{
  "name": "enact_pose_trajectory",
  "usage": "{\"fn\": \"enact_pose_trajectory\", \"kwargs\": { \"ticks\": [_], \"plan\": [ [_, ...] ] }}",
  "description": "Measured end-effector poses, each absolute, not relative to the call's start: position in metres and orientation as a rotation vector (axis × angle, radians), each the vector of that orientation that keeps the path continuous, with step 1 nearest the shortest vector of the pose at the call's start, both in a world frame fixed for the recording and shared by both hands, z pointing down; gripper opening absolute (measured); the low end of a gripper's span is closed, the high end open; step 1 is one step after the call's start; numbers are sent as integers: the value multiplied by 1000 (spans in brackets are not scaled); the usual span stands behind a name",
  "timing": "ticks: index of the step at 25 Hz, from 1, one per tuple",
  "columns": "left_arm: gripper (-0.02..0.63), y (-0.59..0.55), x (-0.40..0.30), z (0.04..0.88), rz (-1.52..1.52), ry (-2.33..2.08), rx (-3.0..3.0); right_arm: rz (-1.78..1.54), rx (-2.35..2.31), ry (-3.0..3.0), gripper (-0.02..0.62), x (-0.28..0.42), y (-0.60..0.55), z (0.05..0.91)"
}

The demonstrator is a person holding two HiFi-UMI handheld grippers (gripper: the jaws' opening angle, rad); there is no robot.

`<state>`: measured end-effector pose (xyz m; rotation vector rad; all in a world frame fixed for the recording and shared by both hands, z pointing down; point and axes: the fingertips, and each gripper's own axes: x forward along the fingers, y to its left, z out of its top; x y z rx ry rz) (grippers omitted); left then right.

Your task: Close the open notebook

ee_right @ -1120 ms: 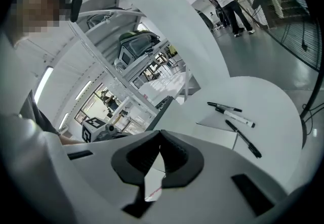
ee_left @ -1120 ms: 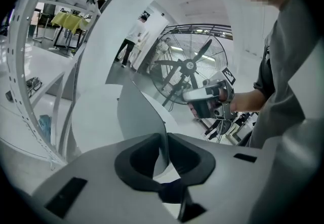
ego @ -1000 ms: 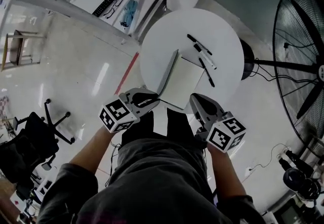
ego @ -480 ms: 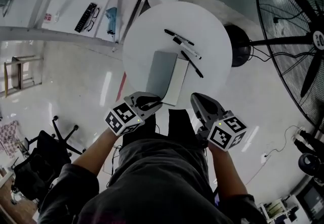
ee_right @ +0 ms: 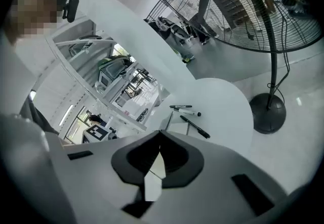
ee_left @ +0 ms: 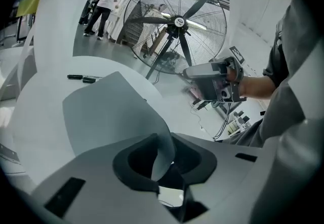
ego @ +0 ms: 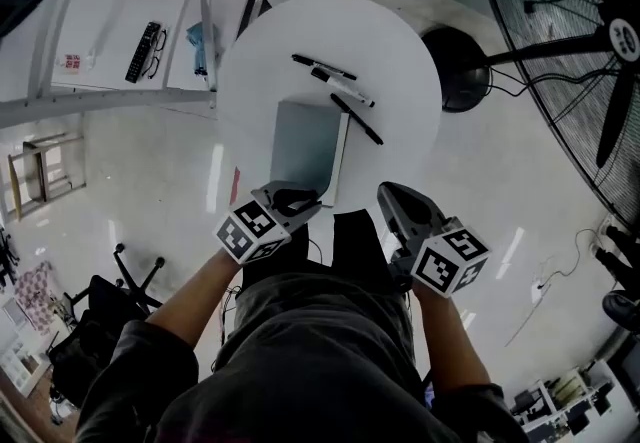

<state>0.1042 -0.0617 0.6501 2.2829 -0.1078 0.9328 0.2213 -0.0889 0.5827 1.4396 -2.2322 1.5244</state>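
The notebook lies on the round white table. Its grey cover is folded over most of the white pages, with a page strip showing at the right. The cover's near corner curves up into my left gripper, whose jaws grip it and have just been opening a little. In the left gripper view the sheet runs between the jaws of the left gripper. My right gripper is shut on nothing beside the notebook's near right corner. In its own view the right gripper faces the notebook.
Three black pens lie past the notebook on the table. A large floor fan stands to the right. A side desk with a remote and glasses is at the left. An office chair stands on the floor.
The grey cover has swung from standing upright at the notebook's left edge down over the white pages. Both grippers stay at the table's near edge.
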Motion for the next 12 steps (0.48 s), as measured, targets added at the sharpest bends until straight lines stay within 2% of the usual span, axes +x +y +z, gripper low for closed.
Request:
{"fn": "enact_pose_trajectory", "kwargs": {
  "ticks": [12],
  "plan": [
    [97, -52, 129, 693, 1172, -121, 2172, 1576, 1495, -2190, 18, 254, -80, 594]
  ]
}}
